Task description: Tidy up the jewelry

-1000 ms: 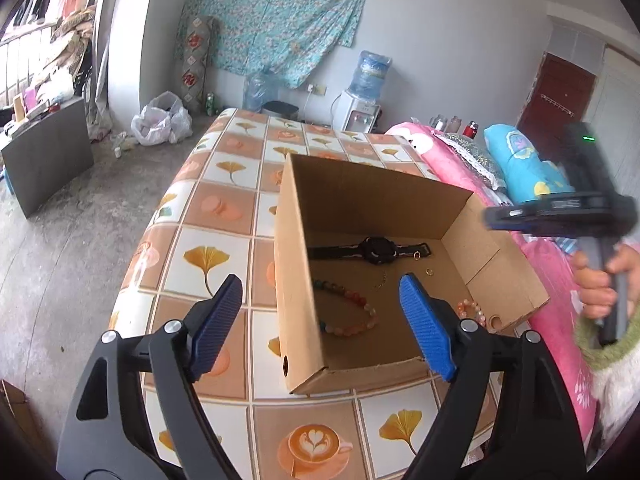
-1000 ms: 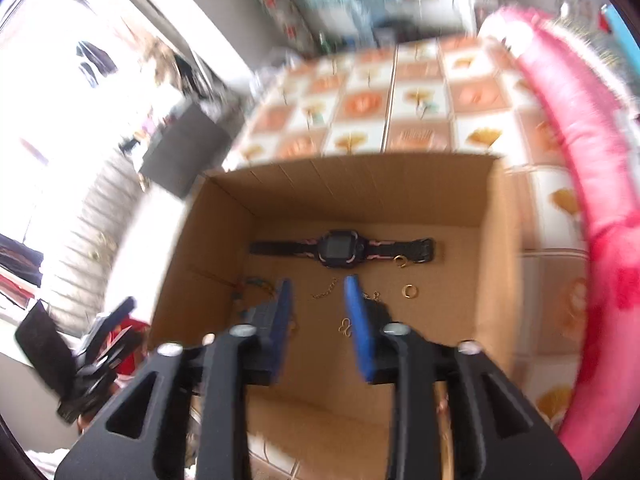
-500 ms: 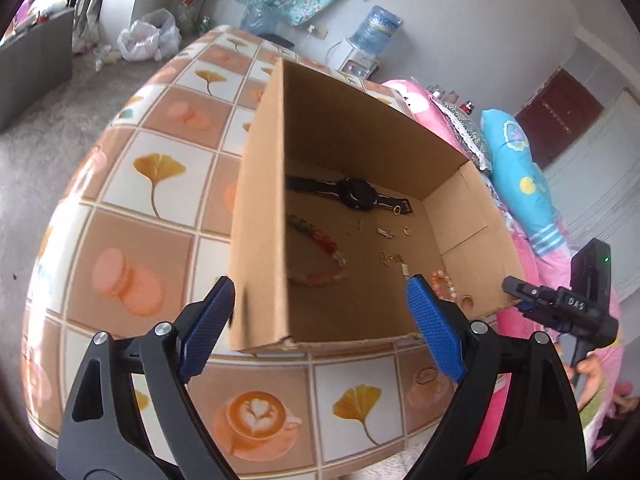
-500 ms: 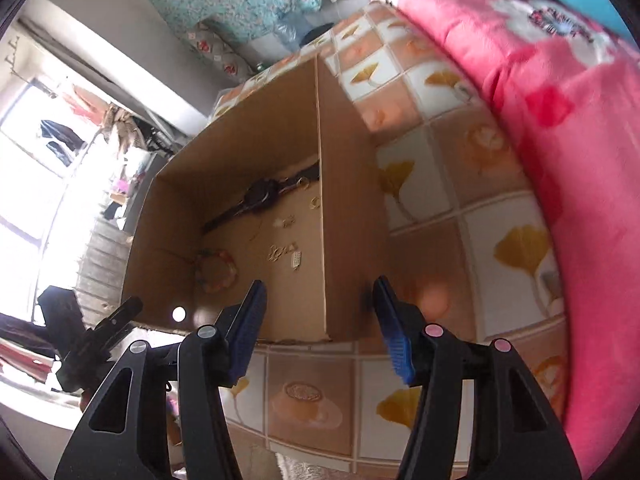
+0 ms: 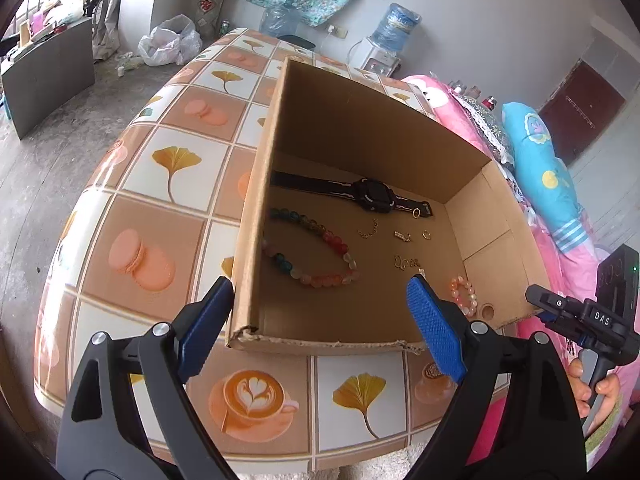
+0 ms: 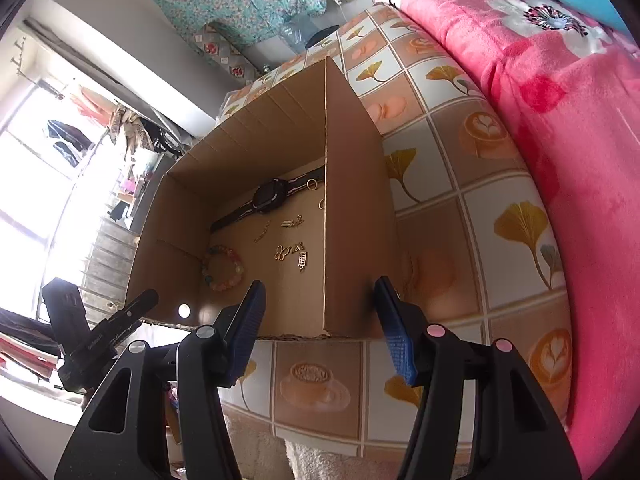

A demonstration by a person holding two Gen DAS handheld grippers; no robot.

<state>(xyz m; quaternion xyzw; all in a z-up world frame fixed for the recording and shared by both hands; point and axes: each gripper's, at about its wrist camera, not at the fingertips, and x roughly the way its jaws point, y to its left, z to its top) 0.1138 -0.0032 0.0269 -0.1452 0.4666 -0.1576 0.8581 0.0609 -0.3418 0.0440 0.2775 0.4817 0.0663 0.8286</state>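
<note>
Item: open cardboard box [image 5: 256, 200], centre of both views, standing on the tiled-pattern surface [image 5: 168, 168].

Contents, all loose on the box floor:
- black wristwatch [image 5: 370, 196], laid flat along the far wall;
- large multicoloured bead bracelet [image 5: 316, 252], lower left of the floor in the left wrist view;
- small pink bead bracelet [image 5: 464, 296], near the right corner;
- gold chain piece [image 5: 369, 231], two gold rings [image 5: 427, 234], several small gold charms [image 5: 404, 262], scattered mid-floor, apart from one another.

Left hand-held gripper [image 5: 320, 320]: jaws wide, nothing between the pads; it straddles the box's near left corner from outside, bottom of frame.

Right hand-held gripper [image 6: 320, 320]: jaws about half spread, having just been opening, empty; the box's near right wall edge lies between the pads in the picture, no contact visible.

Stage, judged: jewelry already in the box; both tools outside it, at its near corners.

Risks, judged:
- pads closing on thin cardboard could crush or tip the light box, sliding the small gold pieces together;
- chain and charms could tangle if the box is jolted;
- rings are tiny against broad pads and could slip or be flicked aside.
</note>
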